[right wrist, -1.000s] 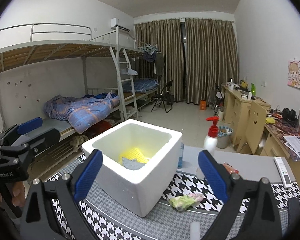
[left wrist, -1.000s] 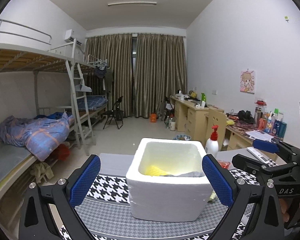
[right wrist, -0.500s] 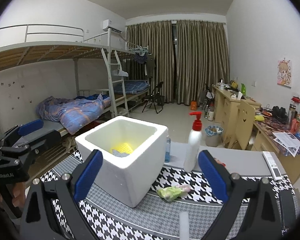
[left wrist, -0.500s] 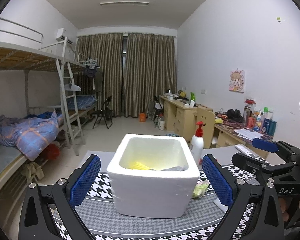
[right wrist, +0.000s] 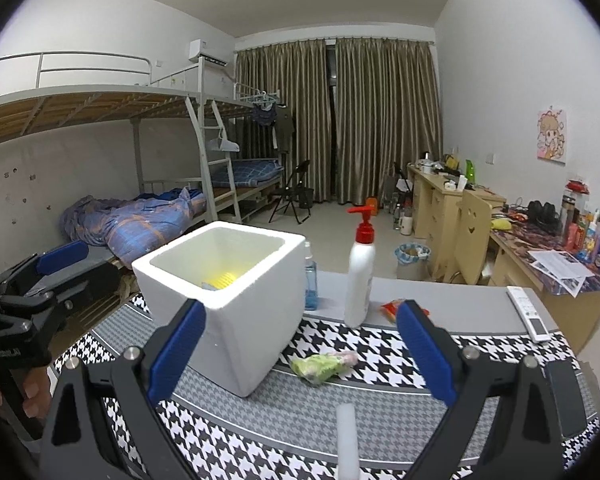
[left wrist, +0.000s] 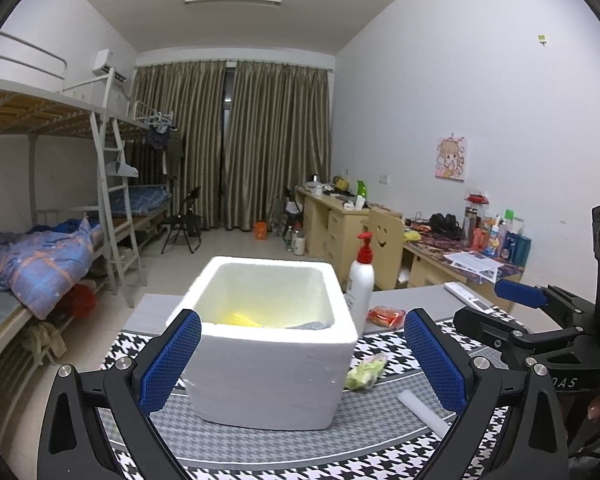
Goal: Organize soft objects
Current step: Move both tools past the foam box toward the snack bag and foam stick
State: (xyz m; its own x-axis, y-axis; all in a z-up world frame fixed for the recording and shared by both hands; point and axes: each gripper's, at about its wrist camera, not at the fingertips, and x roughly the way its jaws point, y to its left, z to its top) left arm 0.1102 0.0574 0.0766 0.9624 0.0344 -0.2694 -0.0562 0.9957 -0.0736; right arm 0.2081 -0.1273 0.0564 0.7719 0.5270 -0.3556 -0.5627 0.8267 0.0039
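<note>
White expanded-foam box [left wrist: 274, 364], squarish, thick-walled, granular surface, open top; set on black-and-white houndstooth cloth mat [left wrist: 396, 352] with grey woven bands, spread over grey counter [left wrist: 420, 300]. Inside, against the near wall: yellow ribbed soft piece [left wrist: 242, 319] and grey-blue soft cloth piece [left wrist: 310, 325], both only partly seen.

Crumpled pale-green soft bundle with pinkish end [right wrist: 324, 365], lying on the mat just beside the box's right-hand side, not touching it in the right wrist view.

White plastic pump bottle with red dispenser head [right wrist: 360, 276], upright, cylindrical, behind the bundle at the mat's far edge. Clear blue-tinted bottle [right wrist: 310, 280], mostly hidden behind the box. Red-orange glossy packet [left wrist: 387, 315], flat, beside the pump bottle. White foam cylinder [right wrist: 347, 440], smooth, lying on the mat at the near edge. White slim remote control [right wrist: 528, 312], at the counter's right edge.

Left tongs [left wrist: 296, 360]: black frame, blue ribbed pads, spread wide on either side of the box, gripping nothing. Right tongs [right wrist: 300, 356]: same build, likewise spread wide and empty, bundle lying between the pads in view.

Background: metal bunk bed with blue checked quilt [right wrist: 132, 220], brown pleated curtains [left wrist: 244, 140].
</note>
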